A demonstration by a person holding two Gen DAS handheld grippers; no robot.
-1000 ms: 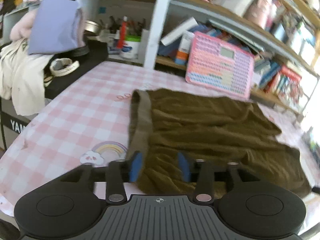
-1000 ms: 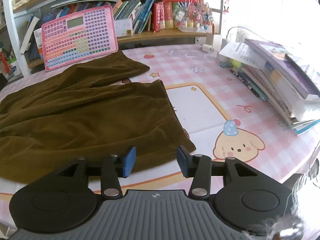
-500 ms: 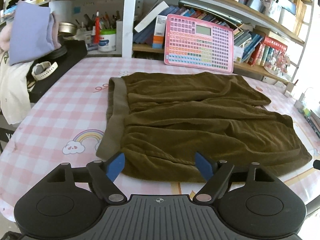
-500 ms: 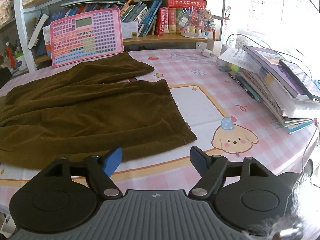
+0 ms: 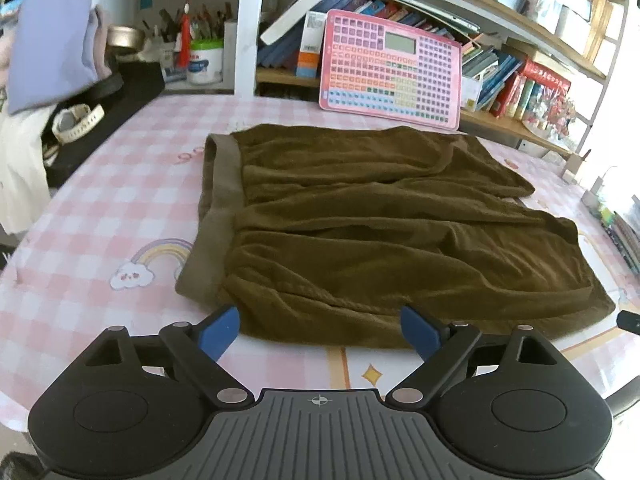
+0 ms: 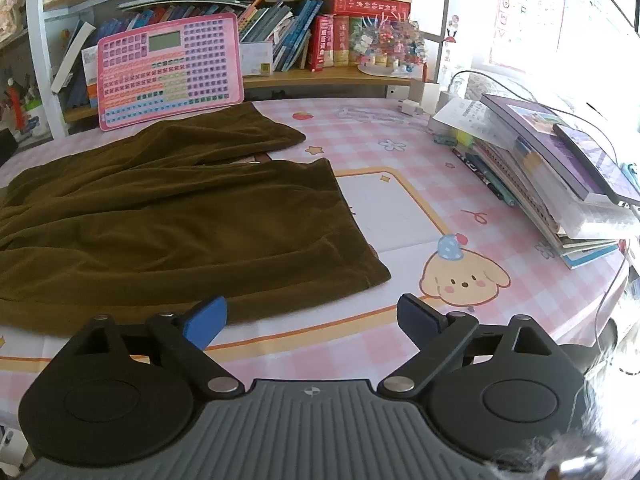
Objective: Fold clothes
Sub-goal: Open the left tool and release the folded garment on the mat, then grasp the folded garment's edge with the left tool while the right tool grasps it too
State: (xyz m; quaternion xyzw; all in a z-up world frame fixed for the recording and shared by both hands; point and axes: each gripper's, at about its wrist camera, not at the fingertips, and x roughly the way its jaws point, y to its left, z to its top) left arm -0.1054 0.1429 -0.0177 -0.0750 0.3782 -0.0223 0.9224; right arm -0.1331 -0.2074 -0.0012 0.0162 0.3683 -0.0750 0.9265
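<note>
Shorts point(image 5: 360, 232), brown, lie flat on the surface point(image 5: 120, 200), just ahead of both claws. Left claw point(image 5: 320, 328) is released, blue fingers spread wide, nothing between them; it hovers over the near edge of the surface, with the shorts' near hem right at its fingertips. Right claw point(image 6: 310, 318) also released and empty, hovering at the near edge, its left fingertip point(image 6: 206, 316) over the near hem close to the leg corner point(image 6: 376, 272), its right fingertip over bare surface.

Long axis of the shorts runs left to right across the surface: waistband point(image 5: 218, 216) toward the left end, leg openings toward the right. Left claw is nearer the waistband corner, right claw nearer the leg-hem corner, so each has its own end. Two legs show, the far one splayed toward the back edge near the pink toy keyboard point(image 6: 170, 70), which leans on the shelf.

Judgement: fold not yet started, cloth wrinkled but spread single layer. Likely next is pinching the near edge at both ends and carrying it over to the far edge.

Stack of books point(image 6: 560, 172) sits at the right edge of the surface, well apart from the shorts.
</note>
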